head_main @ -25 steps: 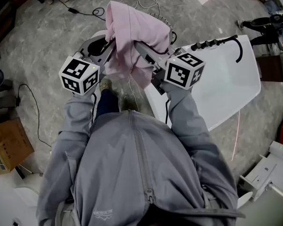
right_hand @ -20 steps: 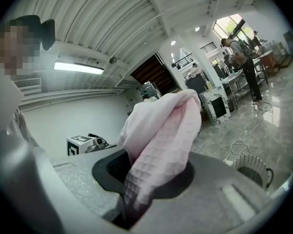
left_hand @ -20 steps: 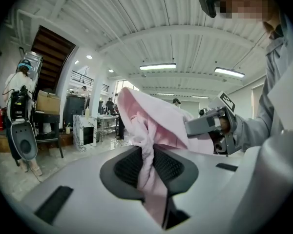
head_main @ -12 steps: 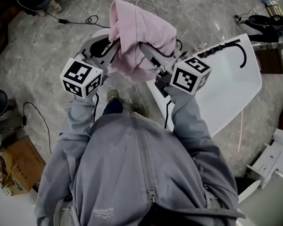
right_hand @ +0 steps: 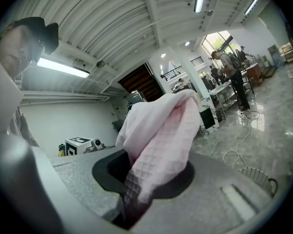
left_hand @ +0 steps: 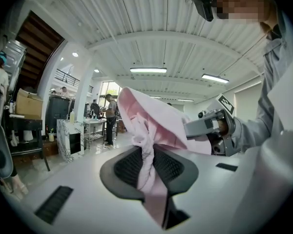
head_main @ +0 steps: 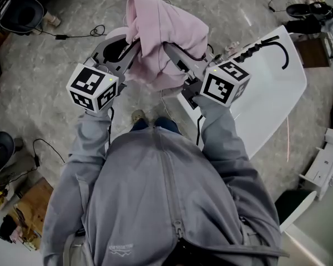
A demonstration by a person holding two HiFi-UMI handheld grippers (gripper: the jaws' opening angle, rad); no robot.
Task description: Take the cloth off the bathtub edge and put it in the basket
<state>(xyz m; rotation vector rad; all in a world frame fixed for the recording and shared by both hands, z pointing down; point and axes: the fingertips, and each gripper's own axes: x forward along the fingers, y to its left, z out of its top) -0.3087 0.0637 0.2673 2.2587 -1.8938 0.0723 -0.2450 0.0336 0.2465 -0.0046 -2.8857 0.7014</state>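
Nearby, bathtub (head_main: 272, 93) beside pink cloth (head_main: 164, 32).

the cloth (head_main: 164, 35) hangs in the air in front of the person (head_main: 161, 193), bunched between the two grippers. the left gripper (head_main: 134, 51) is at its left and the right gripper (head_main: 169, 53) at its right, each with a fold of it pinched between its jaws. the floor (head_main: 44, 65) lies below, with the person's shoe (head_main: 137, 116) under the cloth's near edge. the bathtub (head_main: 272, 104) stands to the person's right, its near edge beneath the right gripper. a cable (head_main: 97, 31) lies on the floor left of the cloth. in the right gripper view a basket (right_hand: 258, 178) sits on the floor beyond the jaws, to the right.
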